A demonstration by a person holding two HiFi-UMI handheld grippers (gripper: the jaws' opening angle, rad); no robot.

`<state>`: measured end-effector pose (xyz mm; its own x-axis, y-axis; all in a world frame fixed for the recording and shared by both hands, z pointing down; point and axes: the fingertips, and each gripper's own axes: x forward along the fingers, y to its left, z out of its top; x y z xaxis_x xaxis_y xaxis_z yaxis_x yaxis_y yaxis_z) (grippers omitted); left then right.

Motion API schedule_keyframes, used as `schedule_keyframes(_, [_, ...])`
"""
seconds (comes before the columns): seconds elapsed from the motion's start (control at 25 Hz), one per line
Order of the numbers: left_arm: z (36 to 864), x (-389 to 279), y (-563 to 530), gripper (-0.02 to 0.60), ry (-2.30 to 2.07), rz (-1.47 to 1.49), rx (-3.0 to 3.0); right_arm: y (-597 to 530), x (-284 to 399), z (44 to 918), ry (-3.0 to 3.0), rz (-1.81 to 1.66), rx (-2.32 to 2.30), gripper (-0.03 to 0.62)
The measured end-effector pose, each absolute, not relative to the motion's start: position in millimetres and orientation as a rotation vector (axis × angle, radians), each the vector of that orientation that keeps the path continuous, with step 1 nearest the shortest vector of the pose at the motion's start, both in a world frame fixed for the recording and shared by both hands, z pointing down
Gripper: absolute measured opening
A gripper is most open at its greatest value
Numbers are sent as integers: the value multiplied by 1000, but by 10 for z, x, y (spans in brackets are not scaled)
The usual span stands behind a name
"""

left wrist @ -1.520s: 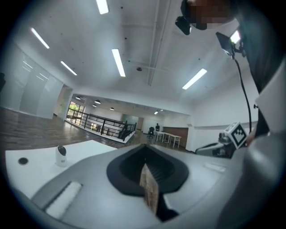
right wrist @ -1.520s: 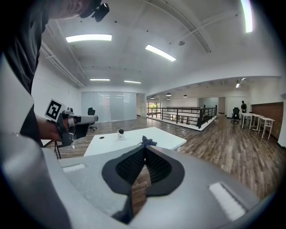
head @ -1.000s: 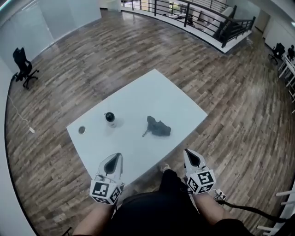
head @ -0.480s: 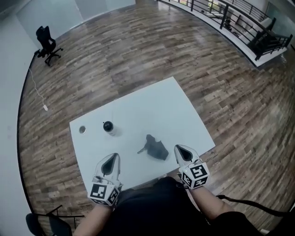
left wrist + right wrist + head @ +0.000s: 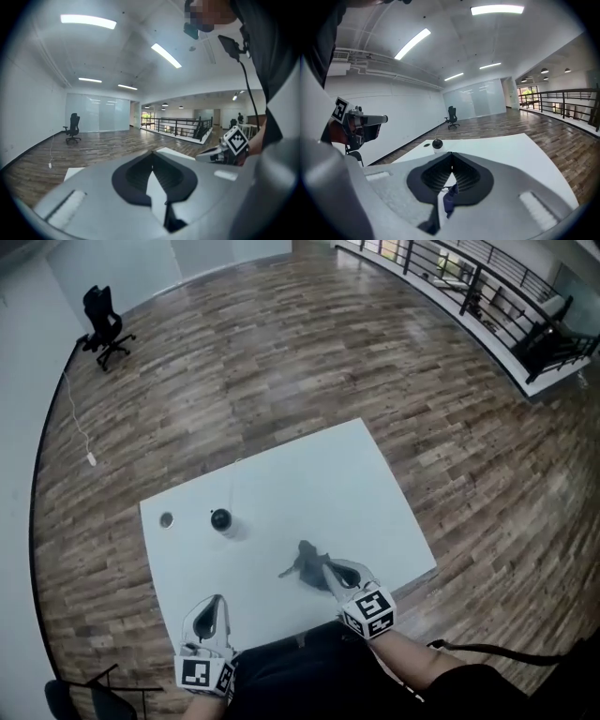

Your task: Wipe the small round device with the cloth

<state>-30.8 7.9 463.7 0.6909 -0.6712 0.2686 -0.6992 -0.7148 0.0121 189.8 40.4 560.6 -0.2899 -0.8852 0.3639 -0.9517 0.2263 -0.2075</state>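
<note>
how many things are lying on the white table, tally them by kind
small round device: 1
dark cloth: 1
grey round disc: 1
total: 3

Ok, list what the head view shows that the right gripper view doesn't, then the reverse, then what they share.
Head view only: the dark cloth as a whole heap by the tip of the right gripper. Right gripper view only: ceiling lights, and its jaws shut together. Both: white table, small round device, office chair.
</note>
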Motion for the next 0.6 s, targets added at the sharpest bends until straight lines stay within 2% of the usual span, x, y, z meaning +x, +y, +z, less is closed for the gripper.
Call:
schedule_keyframes(0.16, [4833,-540,-81,3,-1125,349,2746,181,1653,5728,-2288,576,1744,2])
schedule_keyframes(0.36, [4678,-702,-316,3,-998,272,2765,-29,1296,5691,-2221,566,1797,2])
schedule_keyframes(0.6, [4837,-954,-367,3,-941,284,2768,21,1188,5501,-2192,530,1848,2])
